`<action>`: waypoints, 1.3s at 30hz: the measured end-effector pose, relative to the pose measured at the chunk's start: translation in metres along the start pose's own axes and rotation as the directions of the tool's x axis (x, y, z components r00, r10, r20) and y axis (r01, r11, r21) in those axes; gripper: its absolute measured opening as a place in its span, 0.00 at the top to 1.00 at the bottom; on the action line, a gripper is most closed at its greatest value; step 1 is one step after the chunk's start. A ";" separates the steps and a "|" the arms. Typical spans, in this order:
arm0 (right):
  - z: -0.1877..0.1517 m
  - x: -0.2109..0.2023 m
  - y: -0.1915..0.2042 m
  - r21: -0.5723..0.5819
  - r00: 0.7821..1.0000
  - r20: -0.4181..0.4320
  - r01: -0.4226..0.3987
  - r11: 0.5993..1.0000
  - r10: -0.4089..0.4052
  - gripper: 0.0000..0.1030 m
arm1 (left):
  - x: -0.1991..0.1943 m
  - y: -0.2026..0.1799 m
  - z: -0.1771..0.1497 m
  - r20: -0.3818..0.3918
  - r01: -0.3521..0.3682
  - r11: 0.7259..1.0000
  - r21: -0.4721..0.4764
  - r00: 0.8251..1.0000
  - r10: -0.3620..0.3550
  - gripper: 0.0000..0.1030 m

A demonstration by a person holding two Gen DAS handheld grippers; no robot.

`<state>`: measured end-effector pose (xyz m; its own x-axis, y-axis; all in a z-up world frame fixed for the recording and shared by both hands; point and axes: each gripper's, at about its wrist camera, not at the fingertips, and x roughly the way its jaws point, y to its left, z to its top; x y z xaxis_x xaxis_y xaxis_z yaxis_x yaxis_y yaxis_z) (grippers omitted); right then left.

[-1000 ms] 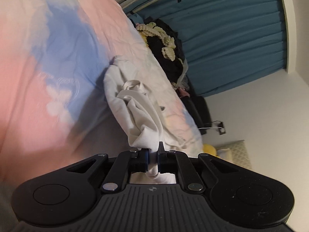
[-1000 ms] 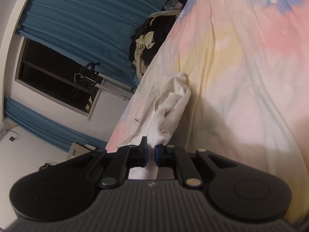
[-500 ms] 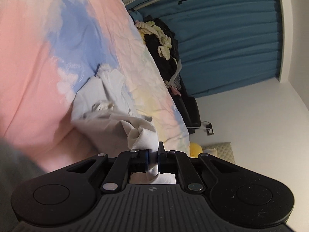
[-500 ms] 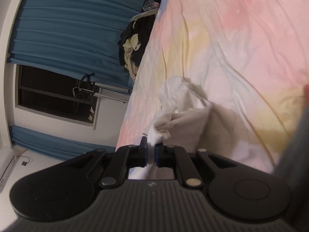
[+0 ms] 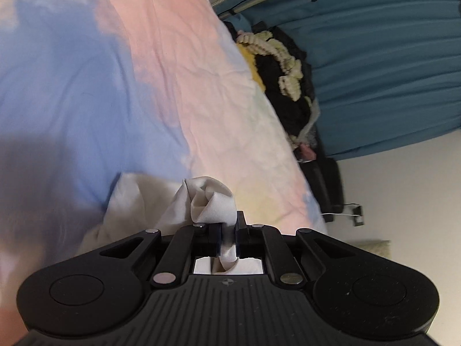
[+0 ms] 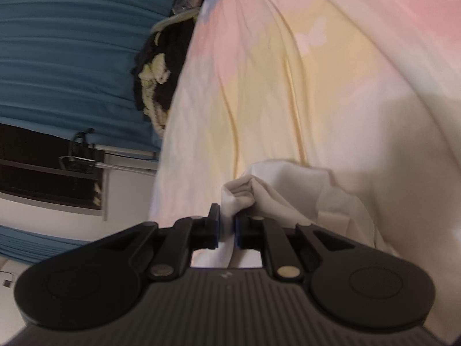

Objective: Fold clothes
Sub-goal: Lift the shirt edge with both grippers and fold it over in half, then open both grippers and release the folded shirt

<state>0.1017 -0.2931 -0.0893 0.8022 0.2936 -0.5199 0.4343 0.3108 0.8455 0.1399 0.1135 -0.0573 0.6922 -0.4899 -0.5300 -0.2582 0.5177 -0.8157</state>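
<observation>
White garment (image 5: 149, 201) nearer both grippers now

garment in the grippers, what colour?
White garment, plain; clearest in the left wrist view.

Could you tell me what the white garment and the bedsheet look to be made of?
White garment: thin, soft woven or knit fabric, matte; it bunches into limp folds. Bedsheet: light cotton-like cloth, matte, with fine creases and printed pastel patches. Exact fibre unclear.

Dim, blurred, fisheye-warped, shadowed corners
</observation>
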 end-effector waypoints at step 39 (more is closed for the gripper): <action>-0.055 0.091 0.037 -0.878 0.992 0.037 0.089 0.471 -0.119 0.58 | 0.070 -0.019 -0.057 0.247 -0.358 0.614 0.704 0.933 0.261 0.14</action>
<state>0.1685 -0.2051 -0.1119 0.7593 0.2212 -0.6121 -0.0840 0.9659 0.2449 0.1549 0.0297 -0.0914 0.7451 -0.1491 -0.6501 0.0681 0.9866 -0.1483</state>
